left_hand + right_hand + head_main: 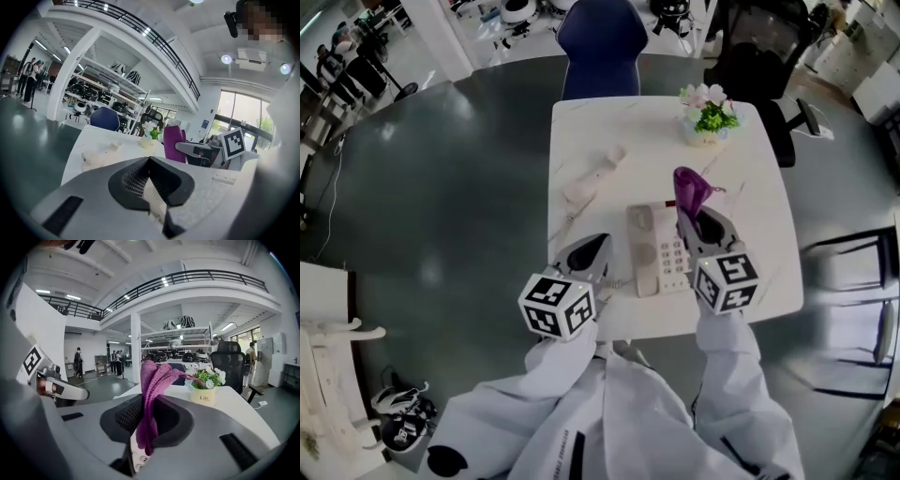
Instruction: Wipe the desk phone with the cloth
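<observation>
The white desk phone (649, 246) lies near the front edge of the white table (750, 187). Its handset (592, 173) is off the base, lying farther back to the left; the left gripper view has the handset (101, 154) too. A purple cloth (689, 190) stands up from my right gripper (696, 222), which is shut on it over the phone's keypad (139, 460). The cloth (152, 380) hangs between those jaws. My left gripper (592, 246) is left of the phone at the table's front edge, jaws together (149, 161), with a pale ribbed strip between them.
A small pot of flowers (708, 120) stands at the table's far right. A blue chair (602, 47) is behind the table and a black office chair (764, 56) at the back right. Dark floor lies on the left.
</observation>
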Available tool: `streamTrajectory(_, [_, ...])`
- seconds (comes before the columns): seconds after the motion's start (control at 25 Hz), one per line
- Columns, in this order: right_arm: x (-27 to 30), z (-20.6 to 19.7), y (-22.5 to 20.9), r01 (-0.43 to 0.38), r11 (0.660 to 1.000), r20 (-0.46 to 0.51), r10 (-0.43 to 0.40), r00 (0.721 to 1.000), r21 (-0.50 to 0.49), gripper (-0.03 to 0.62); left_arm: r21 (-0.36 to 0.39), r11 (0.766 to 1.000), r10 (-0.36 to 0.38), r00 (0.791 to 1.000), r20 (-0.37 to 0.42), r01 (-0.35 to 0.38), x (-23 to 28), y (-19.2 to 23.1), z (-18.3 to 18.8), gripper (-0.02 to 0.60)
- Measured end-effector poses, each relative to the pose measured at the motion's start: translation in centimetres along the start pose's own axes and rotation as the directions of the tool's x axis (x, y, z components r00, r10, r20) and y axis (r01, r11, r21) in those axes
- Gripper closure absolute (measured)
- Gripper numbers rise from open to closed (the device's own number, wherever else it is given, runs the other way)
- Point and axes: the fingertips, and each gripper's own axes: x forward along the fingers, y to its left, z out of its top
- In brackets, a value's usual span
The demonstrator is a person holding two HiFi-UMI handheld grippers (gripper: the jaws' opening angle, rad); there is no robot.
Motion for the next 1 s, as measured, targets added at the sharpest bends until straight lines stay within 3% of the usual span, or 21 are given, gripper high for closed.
streamTrajectory(0.28, [3.1,-0.1,0.0,-0.002,0.991,-0.042,-0.004,0.999,-0.135,0.556,-0.025,1.0,-0.013,0.999,-0.039,0.012,2.2,1.3,-0.7,0.583])
streamTrajectory(0.64, [6.0,-0.2,1.5,-0.053,0.935,-0.101,0.019,0.995,-0.35,0.556,-0.051,0.999,-0.02,0.998,-0.067,0.016,3.2,2.5,-1.4,0.583])
streamTrajectory(1.0, [7.8,-2.8,3.0,-0.142,0.911,-0.197,0.068,0.978,-0.388,0.554,-0.059,0.998,-0.04,0.994,-0.102,0.034,4.3,2.6,-2.6,0.583])
